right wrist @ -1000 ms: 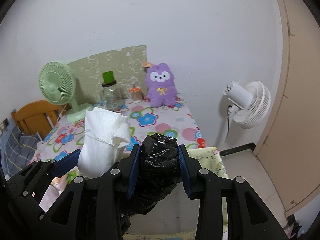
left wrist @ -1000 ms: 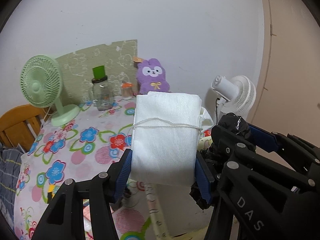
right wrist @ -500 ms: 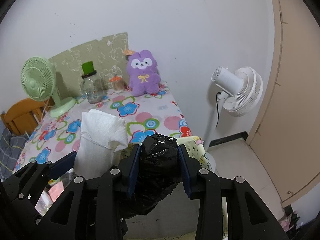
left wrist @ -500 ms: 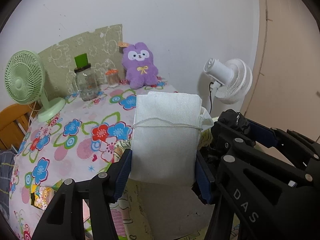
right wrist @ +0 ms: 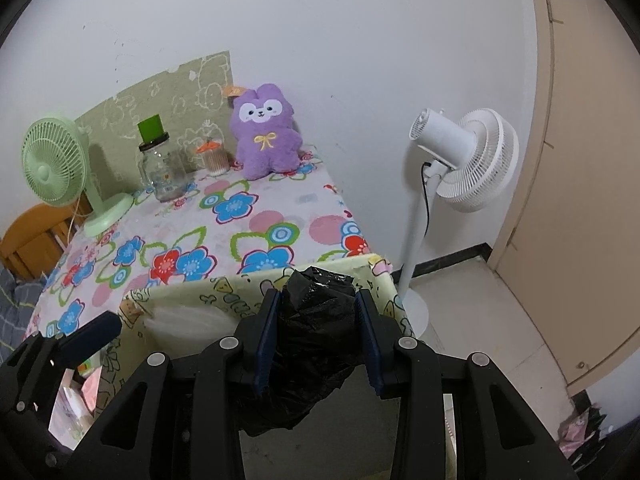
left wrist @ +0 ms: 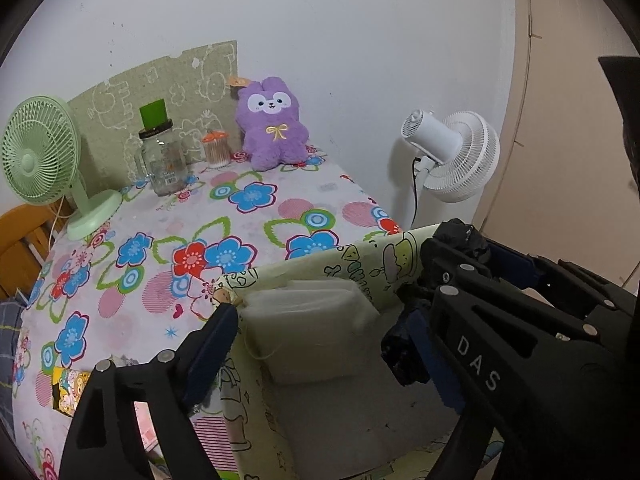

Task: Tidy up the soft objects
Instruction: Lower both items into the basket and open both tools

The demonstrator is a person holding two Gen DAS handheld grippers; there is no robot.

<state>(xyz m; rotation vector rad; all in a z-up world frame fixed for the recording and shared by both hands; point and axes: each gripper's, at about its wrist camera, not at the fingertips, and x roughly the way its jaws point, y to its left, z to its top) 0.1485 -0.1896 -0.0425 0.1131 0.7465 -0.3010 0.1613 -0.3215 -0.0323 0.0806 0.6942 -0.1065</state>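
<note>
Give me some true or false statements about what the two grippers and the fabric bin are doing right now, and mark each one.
1. The right gripper is shut on a crumpled black plastic bag. True.
2. The left gripper clamps the white tissue pack. False: its jaws have just been opening and stand clear of the pack, which is blurred inside the bin.
3. The cartoon-print fabric bin sits at the near edge of the flowered tablecloth. True.
4. The purple plush toy lies inside the bin. False: it sits upright at the far end of the table against the wall.
5. The green desk fan stands on the floor. False: it stands on the table.
</note>
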